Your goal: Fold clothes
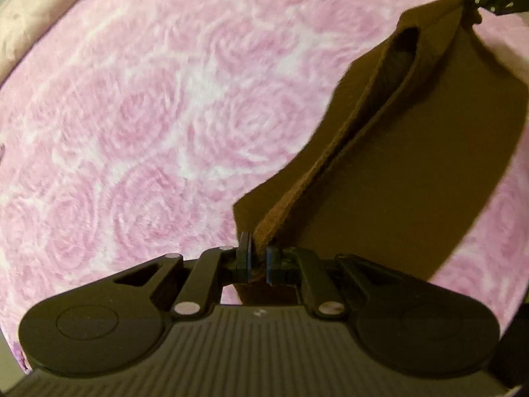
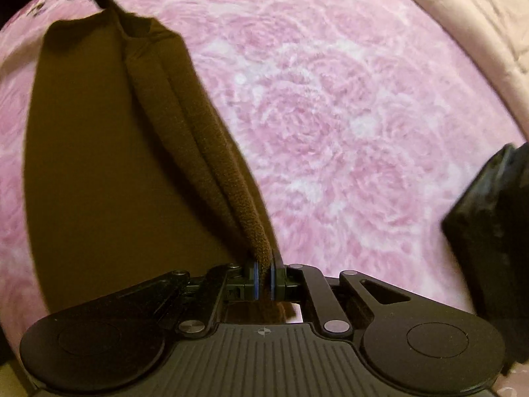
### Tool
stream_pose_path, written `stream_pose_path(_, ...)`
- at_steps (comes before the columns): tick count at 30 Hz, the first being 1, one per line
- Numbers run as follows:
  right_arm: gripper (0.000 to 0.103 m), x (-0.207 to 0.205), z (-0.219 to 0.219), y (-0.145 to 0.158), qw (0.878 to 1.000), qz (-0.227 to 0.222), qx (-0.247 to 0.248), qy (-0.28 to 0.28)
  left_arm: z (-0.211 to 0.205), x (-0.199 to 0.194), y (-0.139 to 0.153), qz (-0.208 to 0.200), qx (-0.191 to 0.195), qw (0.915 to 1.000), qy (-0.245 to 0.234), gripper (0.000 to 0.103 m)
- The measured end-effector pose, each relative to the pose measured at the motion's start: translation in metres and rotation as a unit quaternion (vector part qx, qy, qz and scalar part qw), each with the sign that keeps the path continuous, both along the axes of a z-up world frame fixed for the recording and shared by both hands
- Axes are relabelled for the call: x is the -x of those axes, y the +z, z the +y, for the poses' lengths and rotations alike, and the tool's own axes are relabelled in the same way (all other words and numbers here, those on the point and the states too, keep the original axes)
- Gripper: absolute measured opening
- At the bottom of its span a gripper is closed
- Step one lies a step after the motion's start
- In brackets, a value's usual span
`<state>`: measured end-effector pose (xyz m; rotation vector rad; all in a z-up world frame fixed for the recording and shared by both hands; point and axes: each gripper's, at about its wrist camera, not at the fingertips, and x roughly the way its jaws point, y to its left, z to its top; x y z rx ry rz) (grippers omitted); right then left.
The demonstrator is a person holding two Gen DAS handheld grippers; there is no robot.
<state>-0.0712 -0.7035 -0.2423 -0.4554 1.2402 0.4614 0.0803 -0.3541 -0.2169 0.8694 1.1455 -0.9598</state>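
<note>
Pink fleece with a rose pattern, the blanket (image 1: 139, 125) is spreading under everything you are doing, and a pale quilt (image 2: 489, 23) is lying along its far edge. Above the blanket's middle you are carrying the brown garment (image 1: 373, 165), stretched between your two hands with its doubled hem taut and the body hanging down toward the blanket; I cannot tell whether its lower edge is touching. Your left gripper (image 1: 259, 254) is pinching one end of that hem with its jaws nearly closed on the cloth. Your right gripper (image 2: 263, 276) is clamping the other end the same way, with a dark object (image 2: 489, 231) sitting by the blanket's right edge. I judge you are in the carry-and-lay step of a fold. Next you will be needing to lower both ends evenly, keeping the hem tight, so the cloth lands flat before you let go.
</note>
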Motion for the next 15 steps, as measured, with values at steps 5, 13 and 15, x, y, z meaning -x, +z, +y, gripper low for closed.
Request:
stream_pose_path(5,0.023,-0.015,-0.017,-0.032,1.000,0.010,-0.008,-0.028,-0.009,-0.011,-0.042,0.013,-0.027,0.9995,0.013,0.009)
stream_pose_path(13,0.072,0.020,-0.067,0.013,0.977,-0.054,-0.022,-0.205,-0.003,-0.015,-0.043,-0.027,-0.036,0.9979,0.047,0.034)
stream_pose_path(15,0.072,0.035,-0.066,0.023,0.967,-0.053,-0.051,-0.244,-0.004,-0.009,-0.031,-0.047,-0.035,0.9973,0.044,0.032)
